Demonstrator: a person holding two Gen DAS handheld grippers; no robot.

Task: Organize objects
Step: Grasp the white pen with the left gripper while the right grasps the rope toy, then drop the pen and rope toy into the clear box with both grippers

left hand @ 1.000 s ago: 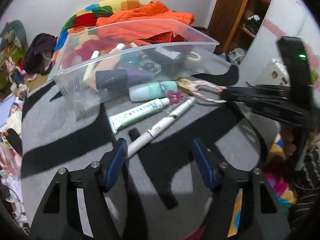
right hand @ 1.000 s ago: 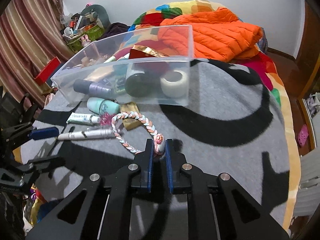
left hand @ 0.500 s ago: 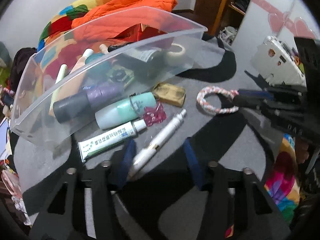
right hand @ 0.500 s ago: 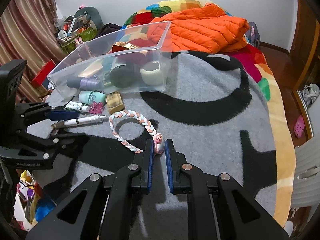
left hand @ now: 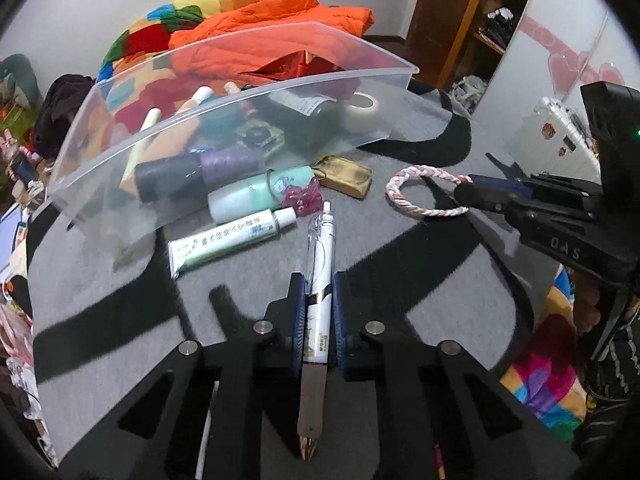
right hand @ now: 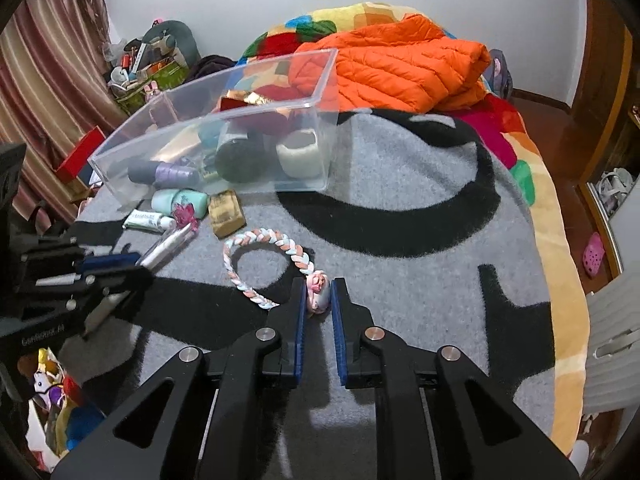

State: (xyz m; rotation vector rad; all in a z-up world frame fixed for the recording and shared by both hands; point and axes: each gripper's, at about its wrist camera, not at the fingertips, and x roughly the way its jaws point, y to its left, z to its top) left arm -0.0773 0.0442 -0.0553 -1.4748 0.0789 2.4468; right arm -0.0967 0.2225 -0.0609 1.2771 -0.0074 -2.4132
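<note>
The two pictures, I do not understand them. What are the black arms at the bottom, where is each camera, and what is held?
Each picture comes from a camera on a hand-held two-finger gripper, looking along its fingers. A person carries one in each hand.

In the left view, the left gripper has just closed on a white pen. In the right view, the right gripper is shut on the pink charm of a braided bracelet.

On the grey blanket lie a clear plastic bin of toiletries and, in front of it, a mint bottle, an ointment tube and a small gold tin.

Tube (left hand: 224, 240) lettering blurred, perhaps too small to read
</note>
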